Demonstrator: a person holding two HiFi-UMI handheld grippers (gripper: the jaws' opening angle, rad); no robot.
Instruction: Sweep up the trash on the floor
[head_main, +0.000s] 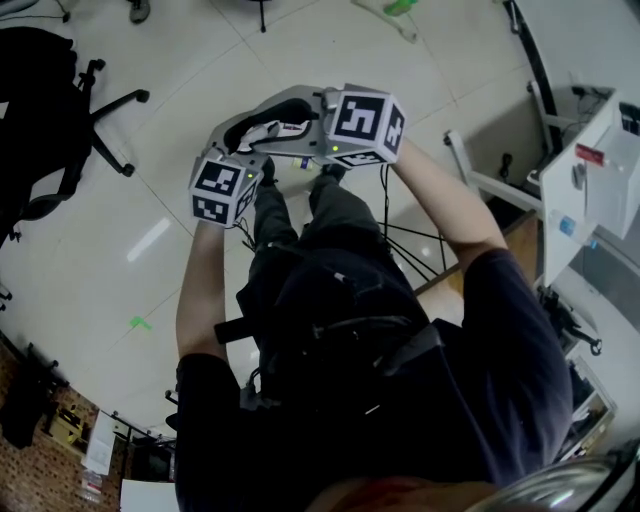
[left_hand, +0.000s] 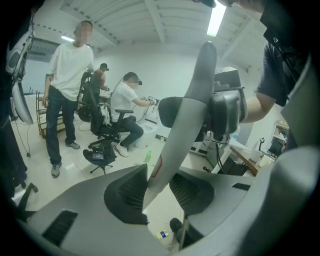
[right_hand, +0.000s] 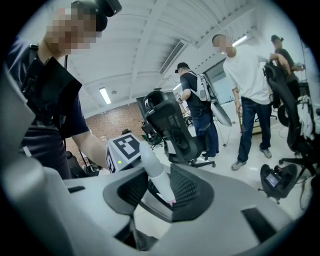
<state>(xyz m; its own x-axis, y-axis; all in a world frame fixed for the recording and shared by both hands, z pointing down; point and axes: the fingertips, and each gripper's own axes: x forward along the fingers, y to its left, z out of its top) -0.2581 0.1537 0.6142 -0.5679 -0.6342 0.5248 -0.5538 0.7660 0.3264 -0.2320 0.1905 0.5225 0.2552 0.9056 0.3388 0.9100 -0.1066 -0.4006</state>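
- The pale tiled floor lies under the person; it is the surface to be swept, and the sweeping seems not yet begun.
- Three onlookers stay back from the work: one standing, one behind a chair, one seated.
- One black office chair stands well off to the left.
- One long pale handle rises tilted, probably a broom's, though its head is out of sight. The pale rod in the right gripper view looks like the same handle, which cannot be confirmed.
- The two grippers face each other, apparently for a two-handed sweep. The left gripper is clamped low on the handle, jaws fairly wide around it. The right gripper is likewise clamped on the rod, near its rounded end.
- Two pieces of trash show: one green bottle farther out, and one small scrap just beside the person's shoe.
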